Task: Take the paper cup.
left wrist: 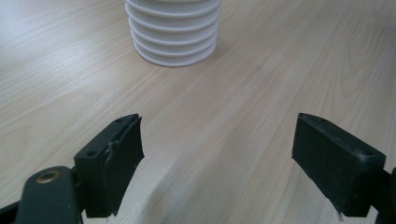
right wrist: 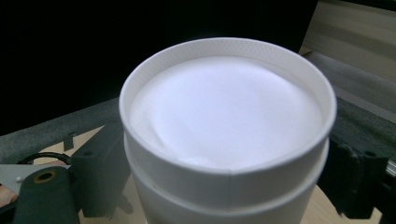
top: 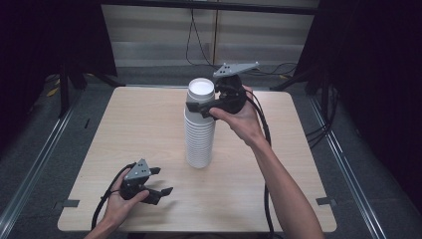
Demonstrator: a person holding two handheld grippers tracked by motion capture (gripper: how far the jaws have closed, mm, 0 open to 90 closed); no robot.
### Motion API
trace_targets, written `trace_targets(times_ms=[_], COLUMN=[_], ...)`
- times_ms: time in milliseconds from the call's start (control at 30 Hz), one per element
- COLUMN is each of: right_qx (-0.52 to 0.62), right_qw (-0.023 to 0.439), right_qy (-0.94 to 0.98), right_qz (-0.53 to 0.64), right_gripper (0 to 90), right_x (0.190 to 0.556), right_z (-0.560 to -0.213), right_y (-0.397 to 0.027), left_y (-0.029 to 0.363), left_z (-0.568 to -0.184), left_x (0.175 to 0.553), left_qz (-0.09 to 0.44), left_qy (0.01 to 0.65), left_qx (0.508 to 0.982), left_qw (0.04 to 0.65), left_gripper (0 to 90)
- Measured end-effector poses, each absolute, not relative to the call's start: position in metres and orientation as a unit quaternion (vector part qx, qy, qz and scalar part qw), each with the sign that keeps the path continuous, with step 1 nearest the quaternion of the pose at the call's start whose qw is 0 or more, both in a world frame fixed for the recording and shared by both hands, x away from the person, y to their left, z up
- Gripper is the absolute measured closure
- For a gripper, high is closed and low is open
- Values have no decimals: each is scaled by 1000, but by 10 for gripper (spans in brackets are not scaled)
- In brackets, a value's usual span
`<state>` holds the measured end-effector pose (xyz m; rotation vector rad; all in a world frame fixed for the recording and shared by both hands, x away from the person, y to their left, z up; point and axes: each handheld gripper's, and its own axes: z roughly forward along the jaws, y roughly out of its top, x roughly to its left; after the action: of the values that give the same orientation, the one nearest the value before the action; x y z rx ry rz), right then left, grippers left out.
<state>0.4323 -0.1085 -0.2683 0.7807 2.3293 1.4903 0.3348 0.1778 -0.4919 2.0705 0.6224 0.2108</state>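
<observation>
Pale wood desk (top: 278, 199) is running under everything, with dark curtains hanging on both sides. Nearest to you, your left hand (top: 119, 201) is resting the left tongs (top: 163, 180) low over the front edge of the desk. They are gaping wide with nothing between them, and in the left gripper view they are pointing across bare wood at the foot of the stack (left wrist: 173, 42). My guess is you are parking that side, ready to steady the base if it is needed.

Moving out to mid-desk, the stack of white paper cups (top: 200, 139) is standing upside down, rims downward, so each cup is nesting over the one below. At its top, your right hand (top: 239, 117) is bringing the right tongs (top: 201, 103) in from the side. Their jaws are hugging the top cup (right wrist: 229, 140), one on each flank and pressing its wall, probably for peeling it off the pile.

Counting up, you are working with one stack, two tongs, one desk. Six rims are showing at the foot in the left gripper view, but the full cup count is proving too fine to call. Farther back, a cable (top: 196, 40) is hanging down the pale wall.
</observation>
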Motion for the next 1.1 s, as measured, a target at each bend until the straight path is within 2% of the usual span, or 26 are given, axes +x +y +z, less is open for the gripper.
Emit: trace_targets(times_ms=[67,1100], right_qx=[273,269], right_qw=[135,156], right_qy=[801,775], right_qz=[515,551], right_gripper=[186,201], right_x=[433,427], right_z=[-268,-252], right_y=[-109,-114], left_y=[178,175], left_z=[-492,-494], left_x=[334,335], left_qz=[86,84], left_qy=[254,252], left_qx=[843,847], left_qw=[466,461], left_gripper=[160,160])
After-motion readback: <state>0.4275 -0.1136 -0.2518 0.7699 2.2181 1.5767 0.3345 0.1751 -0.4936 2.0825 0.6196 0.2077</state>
